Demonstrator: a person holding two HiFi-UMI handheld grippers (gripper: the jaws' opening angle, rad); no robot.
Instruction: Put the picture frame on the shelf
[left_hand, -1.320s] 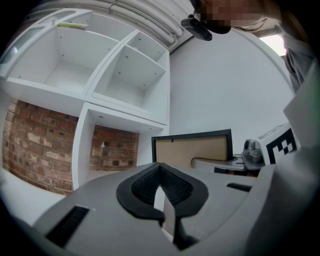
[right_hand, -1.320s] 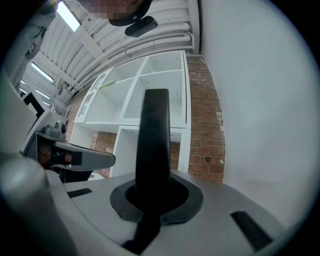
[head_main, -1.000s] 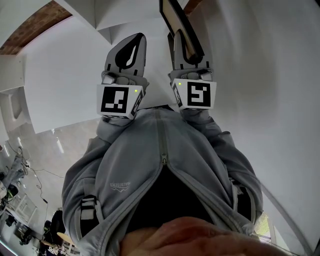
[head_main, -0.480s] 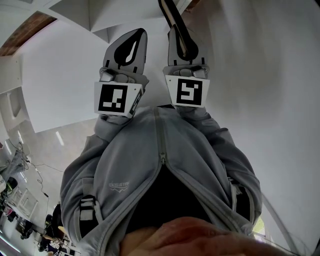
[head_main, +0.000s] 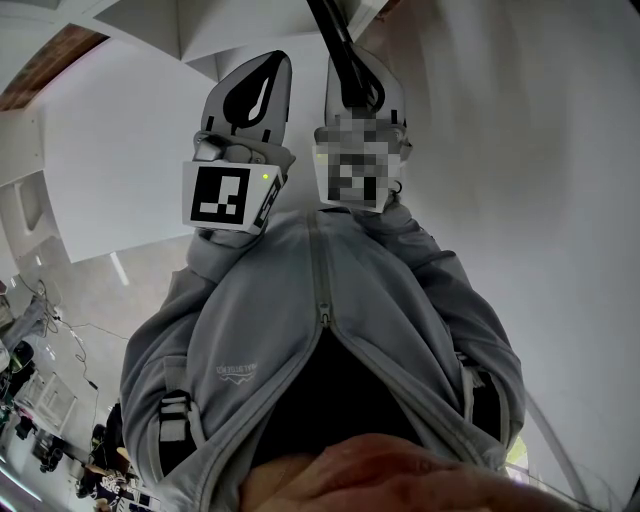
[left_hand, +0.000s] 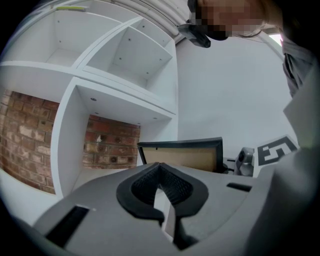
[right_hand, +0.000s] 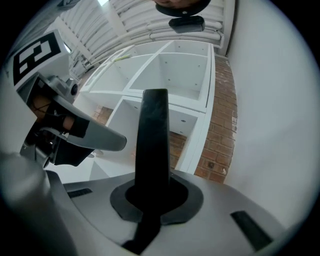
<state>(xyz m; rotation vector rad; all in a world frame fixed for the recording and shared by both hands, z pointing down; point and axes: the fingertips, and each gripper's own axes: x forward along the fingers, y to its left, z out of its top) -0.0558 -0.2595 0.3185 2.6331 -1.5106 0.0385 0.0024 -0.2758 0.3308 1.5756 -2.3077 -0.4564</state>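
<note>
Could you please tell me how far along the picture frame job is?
Done: the picture frame is clamped in the right hand-held gripper. In hand: holding it in front of the white shelf. Left: setting it in a compartment and letting go.

You have the black rectangular picture frame (left_hand: 182, 152), a tan board inside its dark rim, clamped at one edge in your right gripper (right_hand: 152, 197). It is in the air just in front of the white open-backed cube shelf (left_hand: 75, 82), not yet inside any compartment. It stands on edge, and the right gripper view sees it as a thin dark bar across the shelf's middle compartments. Red brick (left_hand: 112, 147) shows through the lower compartments.
</note>
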